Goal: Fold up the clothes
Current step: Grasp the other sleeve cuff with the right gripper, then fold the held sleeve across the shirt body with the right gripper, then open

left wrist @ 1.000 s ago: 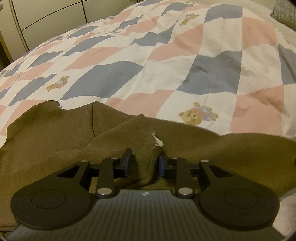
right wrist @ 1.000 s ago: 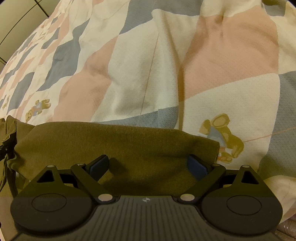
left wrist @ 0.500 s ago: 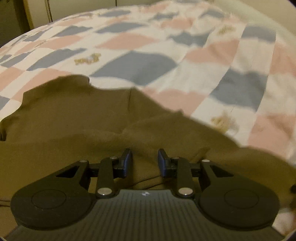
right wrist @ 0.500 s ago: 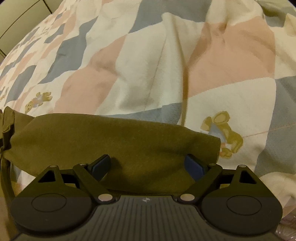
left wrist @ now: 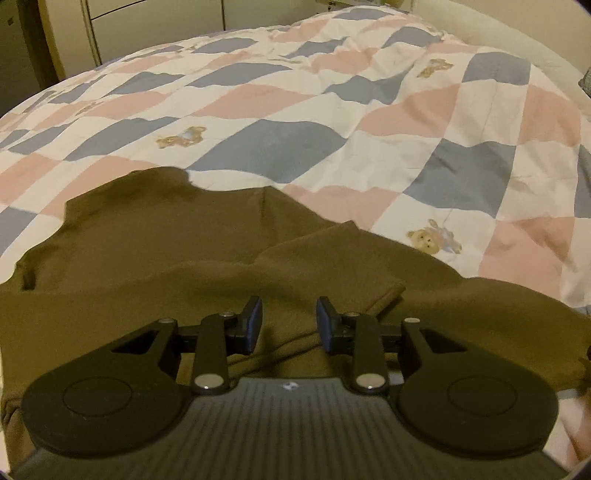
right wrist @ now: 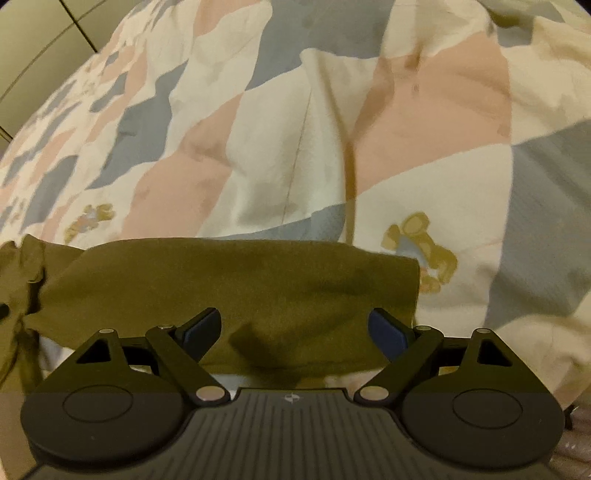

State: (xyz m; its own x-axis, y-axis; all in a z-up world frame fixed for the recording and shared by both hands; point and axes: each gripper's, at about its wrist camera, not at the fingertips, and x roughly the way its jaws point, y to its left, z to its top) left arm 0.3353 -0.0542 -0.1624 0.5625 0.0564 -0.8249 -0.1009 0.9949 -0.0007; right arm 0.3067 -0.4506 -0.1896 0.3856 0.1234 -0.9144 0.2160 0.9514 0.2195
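Note:
An olive-brown garment point(left wrist: 166, 240) lies spread on the bed, with a folded flap point(left wrist: 332, 258) laid across its middle. My left gripper point(left wrist: 289, 314) hovers over that flap, its fingers a short way apart, with the cloth lying flat beneath them and nothing pinched. In the right wrist view, one end of the same garment point(right wrist: 258, 280) lies as a flat band with a straight right edge. My right gripper point(right wrist: 295, 325) stands wide open above this band, one finger near each side of it. The gripper bodies hide the cloth's near edge.
A quilt point(left wrist: 332, 110) of pink, grey-blue and white checks with teddy bear prints covers the bed and shows wrinkles point(right wrist: 277, 129). Pale cabinet doors point(left wrist: 147, 22) stand beyond the far left side of the bed, seen again as cabinet doors point(right wrist: 44, 29).
The cloth fold that stood between my left fingers a second ago now lies flat, and the left gripper has risen and swung left. The right gripper has barely moved and stays wide open.

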